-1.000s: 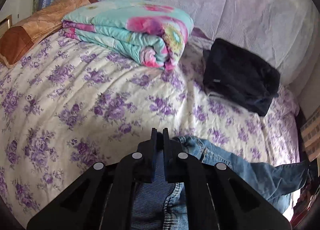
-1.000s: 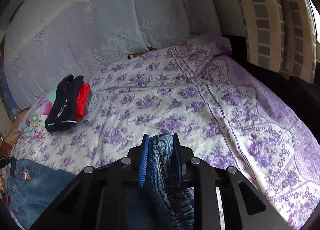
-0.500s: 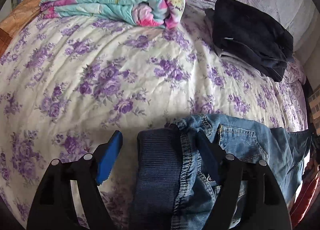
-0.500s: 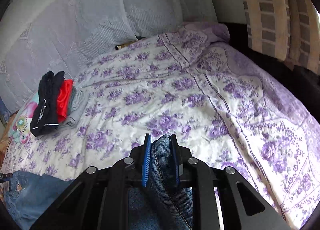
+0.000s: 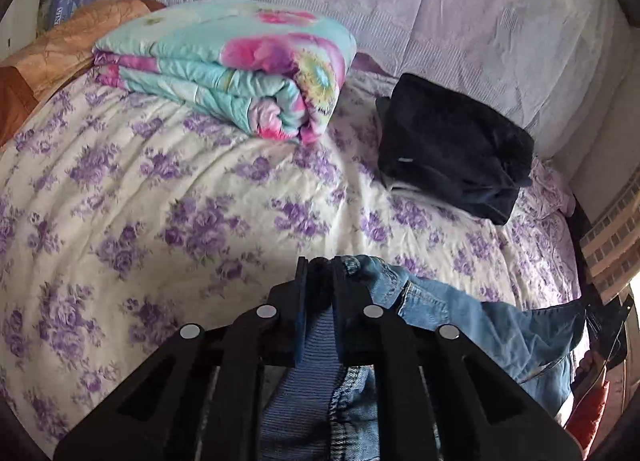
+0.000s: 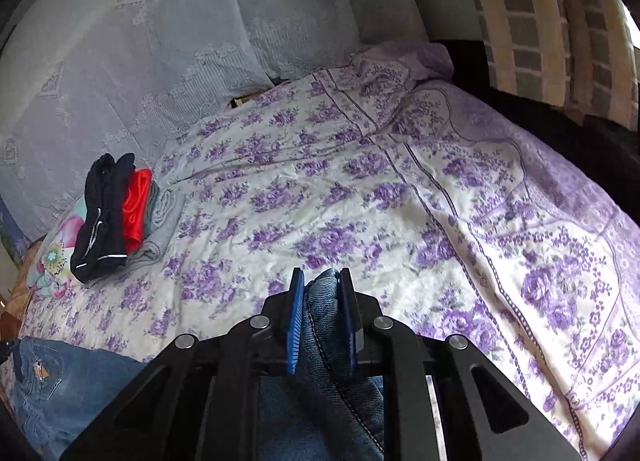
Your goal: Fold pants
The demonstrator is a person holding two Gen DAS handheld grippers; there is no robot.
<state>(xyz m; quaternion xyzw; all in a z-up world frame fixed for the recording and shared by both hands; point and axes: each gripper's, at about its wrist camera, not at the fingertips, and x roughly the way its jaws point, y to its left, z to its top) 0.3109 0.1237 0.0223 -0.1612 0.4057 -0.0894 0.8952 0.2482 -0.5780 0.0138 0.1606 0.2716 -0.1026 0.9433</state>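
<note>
Blue jeans (image 5: 480, 321) lie across the near edge of a bedspread with purple flowers (image 5: 160, 201). My left gripper (image 5: 320, 265) is shut on their waist end, with ribbed blue fabric and a denim hem pinched between the black fingers. From there the jeans run off to the right. In the right wrist view my right gripper (image 6: 322, 277) is shut on a bunched fold of denim (image 6: 324, 301) between its blue pads. Another part of the jeans, with a pocket (image 6: 48, 381), lies at the lower left.
A folded floral quilt (image 5: 240, 73) and a brown pillow (image 5: 60, 49) sit at the back left of the bed. A stack of folded clothes, dark on top (image 5: 452, 145), shows black, red and grey layers (image 6: 112, 213). White lace cloth (image 6: 160, 41) backs the bed.
Half a second ago the left gripper stood open around the jeans' waist, closer to the bed. It has since shut on the fabric and drawn back. The right gripper squeezed its fold tighter and sank slightly.
</note>
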